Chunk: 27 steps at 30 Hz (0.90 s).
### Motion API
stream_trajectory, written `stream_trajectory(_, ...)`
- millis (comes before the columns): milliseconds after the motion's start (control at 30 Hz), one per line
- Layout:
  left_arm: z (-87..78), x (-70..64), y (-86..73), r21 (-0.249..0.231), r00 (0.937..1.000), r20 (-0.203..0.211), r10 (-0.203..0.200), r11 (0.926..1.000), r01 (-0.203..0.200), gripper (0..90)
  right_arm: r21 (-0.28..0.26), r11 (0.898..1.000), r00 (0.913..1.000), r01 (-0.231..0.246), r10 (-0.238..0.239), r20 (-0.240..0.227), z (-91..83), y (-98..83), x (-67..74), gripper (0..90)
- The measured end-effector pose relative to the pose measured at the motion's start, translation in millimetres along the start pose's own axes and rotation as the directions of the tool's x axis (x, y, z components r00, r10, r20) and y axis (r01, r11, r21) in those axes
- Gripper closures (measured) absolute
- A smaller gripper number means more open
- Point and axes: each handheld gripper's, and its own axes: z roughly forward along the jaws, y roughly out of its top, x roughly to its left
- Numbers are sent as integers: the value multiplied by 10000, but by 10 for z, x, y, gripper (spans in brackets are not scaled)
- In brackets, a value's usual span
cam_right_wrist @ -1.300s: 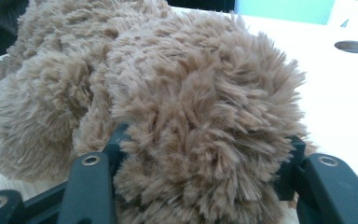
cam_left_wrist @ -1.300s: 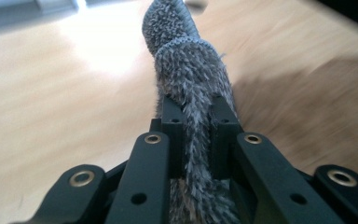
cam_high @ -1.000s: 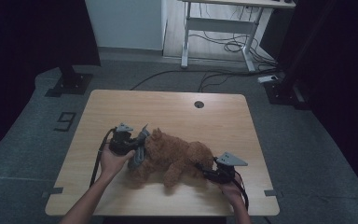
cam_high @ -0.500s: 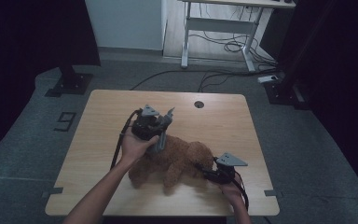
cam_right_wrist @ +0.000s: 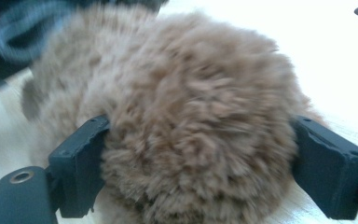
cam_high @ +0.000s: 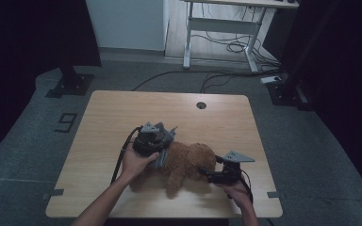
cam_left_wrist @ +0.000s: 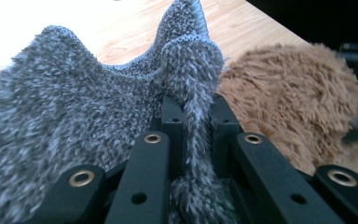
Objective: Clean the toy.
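A brown plush bear (cam_high: 188,160) lies on the wooden table (cam_high: 122,113) near its front edge. My left gripper (cam_high: 162,148) is at the bear's left end, shut on a fold of grey fuzzy cloth (cam_left_wrist: 74,93); the cloth (cam_high: 160,161) drapes against the bear (cam_left_wrist: 289,102). In the left gripper view the jaws (cam_left_wrist: 193,109) pinch the cloth tightly. My right gripper (cam_high: 206,173) is at the bear's right end. Its jaws have just been opening and stand wide, with a round fluffy part of the bear (cam_right_wrist: 191,116) between them.
A round cable hole (cam_high: 201,105) sits in the table's far side. Beyond the table stand a white desk frame (cam_high: 221,28) and loose cables on the floor. A black stand base (cam_high: 70,84) is at the far left.
My left gripper has carried the grey cloth to the right, from beside the bear's left end up and over onto it. The right hand has stayed in place.
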Motion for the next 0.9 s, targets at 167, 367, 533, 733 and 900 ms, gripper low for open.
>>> stream_trajectory(167,-48,46,-195,-304,9970,635,-436,9985,456,801,-314,9968,9972,-740,736,-138,-97,144,-13,99)
stream_trajectory(367,-129,37,-367,-519,9927,1030,-630,9963,687,802,1579,9856,9979,-603,634,-144,210,182,62,0)
stream_trajectory(533,-191,43,-465,-675,9928,1010,-651,9951,721,802,2125,9763,9991,-416,393,148,352,176,142,63)
stream_trajectory(733,-193,19,-507,-926,9959,735,-536,9939,603,801,1748,9799,9951,962,-984,38,311,193,227,419)
stream_trajectory(900,-204,108,-380,-994,9968,498,-620,9928,667,800,1074,9784,9772,1766,-1874,997,359,265,310,515)
